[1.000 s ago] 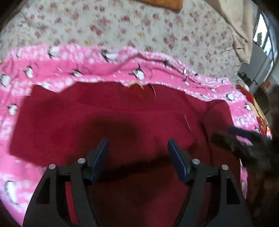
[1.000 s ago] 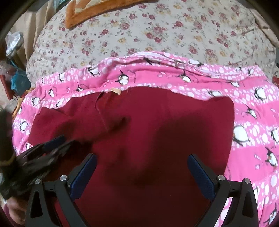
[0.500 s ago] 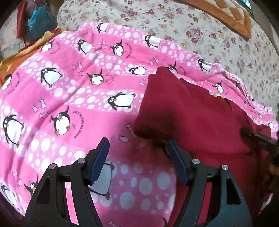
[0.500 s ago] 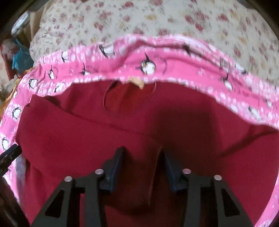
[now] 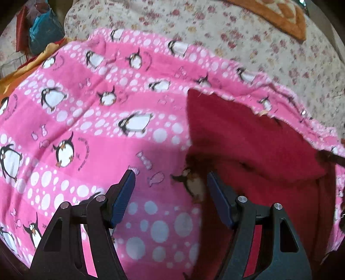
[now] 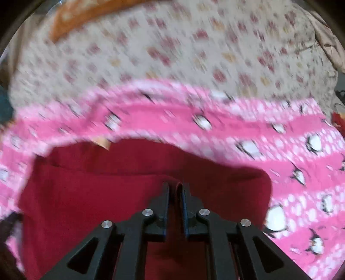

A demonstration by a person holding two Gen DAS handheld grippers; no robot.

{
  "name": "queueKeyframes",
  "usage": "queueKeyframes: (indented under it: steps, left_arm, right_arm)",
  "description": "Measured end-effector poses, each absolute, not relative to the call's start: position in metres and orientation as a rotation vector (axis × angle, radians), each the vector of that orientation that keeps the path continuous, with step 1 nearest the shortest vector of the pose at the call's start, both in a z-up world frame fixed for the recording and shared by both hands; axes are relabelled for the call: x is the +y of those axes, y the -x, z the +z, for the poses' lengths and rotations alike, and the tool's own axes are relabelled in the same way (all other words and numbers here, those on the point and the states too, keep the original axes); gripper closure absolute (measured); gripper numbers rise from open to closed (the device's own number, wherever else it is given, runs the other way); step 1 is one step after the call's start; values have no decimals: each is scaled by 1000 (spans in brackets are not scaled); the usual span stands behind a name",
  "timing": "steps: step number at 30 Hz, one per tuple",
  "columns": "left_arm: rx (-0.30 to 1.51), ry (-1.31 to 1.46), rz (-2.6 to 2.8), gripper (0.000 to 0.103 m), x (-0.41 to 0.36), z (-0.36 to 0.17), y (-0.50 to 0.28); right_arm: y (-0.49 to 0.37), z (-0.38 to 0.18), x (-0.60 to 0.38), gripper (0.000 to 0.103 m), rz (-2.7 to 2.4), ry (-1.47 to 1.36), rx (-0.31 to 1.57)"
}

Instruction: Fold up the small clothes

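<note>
Bed: covered by a cream floral sheet, with an orange patterned cushion at its far edge.

Blanket: a pink penguin-print blanket is spread over the sheet and takes up most of the near ground in both views.

Garment: a dark red garment lies on the pink blanket. Its neck opening, with a small tan label, sits at the far edge. In the left wrist view a corner of it is folded over onto itself, close to the right-side finger.

Right hand-held gripper: jaws brought together, pinching a raised ridge of the red fabric between the pads. This view is motion-blurred.

Left hand-held gripper: jaws apart, nothing between the pads. It hangs over the pink blanket just beside the garment's left edge; whether the right-side finger touches the fabric cannot be determined.

Minor items: a blue bag stands off the bed's far left corner.
</note>
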State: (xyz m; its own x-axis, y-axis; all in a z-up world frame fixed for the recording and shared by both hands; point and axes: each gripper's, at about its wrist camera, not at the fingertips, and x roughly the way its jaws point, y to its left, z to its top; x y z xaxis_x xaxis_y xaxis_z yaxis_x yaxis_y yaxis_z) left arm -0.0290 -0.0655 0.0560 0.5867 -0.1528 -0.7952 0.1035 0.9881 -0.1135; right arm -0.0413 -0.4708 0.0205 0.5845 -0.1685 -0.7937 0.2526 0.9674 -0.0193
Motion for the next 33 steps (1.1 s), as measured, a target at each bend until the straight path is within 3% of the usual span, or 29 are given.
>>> queueKeyframes:
  steps: [1,2,4,12,20,33]
  left_arm:
    - [923,59,-152,33,-66,60,29]
    - [906,62,-156,33,-68,65,28]
    - [887,63,-161,33,-72,72,23]
    - [922,27,-154,33,-110,58,-17]
    - [977,47,-137,31,-98,26,-23]
    - [951,155,-156,31,-84,23,-12]
  right_arm:
    - [43,19,-473,82,-256,-98,918]
    - [47,20,-476,65,-264,-116,898]
    - [61,30,-477,50,-262,-160,838]
    - [44,48,-416,50,-47,-84,853]
    - [19,-3,-382,47,-30,42,944]
    - [-16,21,-294,46,217,43,911]
